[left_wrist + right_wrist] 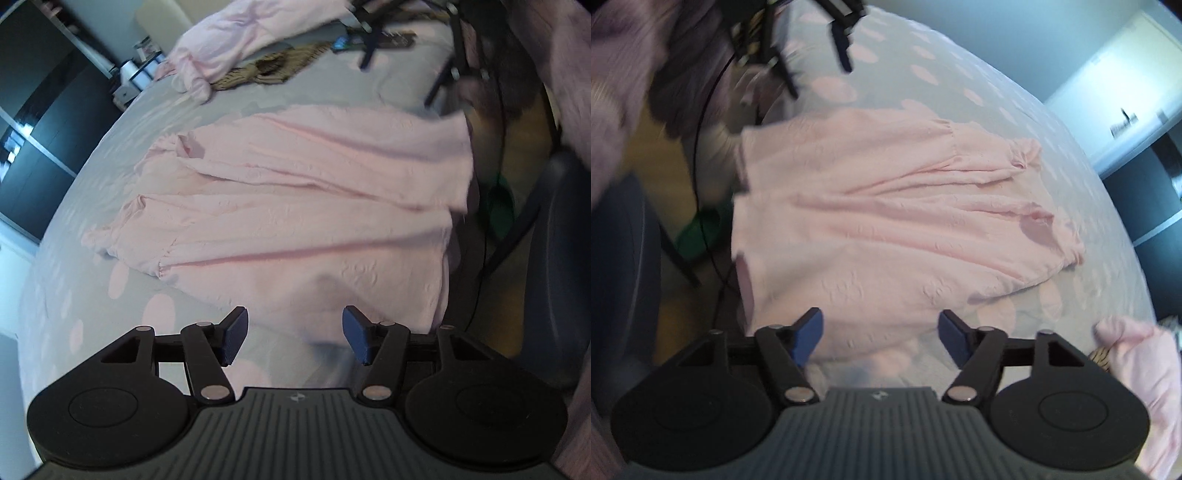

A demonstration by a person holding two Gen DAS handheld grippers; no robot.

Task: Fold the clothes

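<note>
A pale pink garment lies spread flat on the bed, its hem hanging over the bed edge at the right of the left wrist view; it also shows in the right wrist view. My left gripper is open and empty, hovering just above the garment's near edge. My right gripper is open and empty, over the garment's other side. Each gripper shows blurred at the top of the other's view: the right one, the left one.
The bed has a grey cover with pink spots. A second pink garment and a brown striped item lie further along it. Beside the bed are a dark chair, cables, a green object and wooden floor.
</note>
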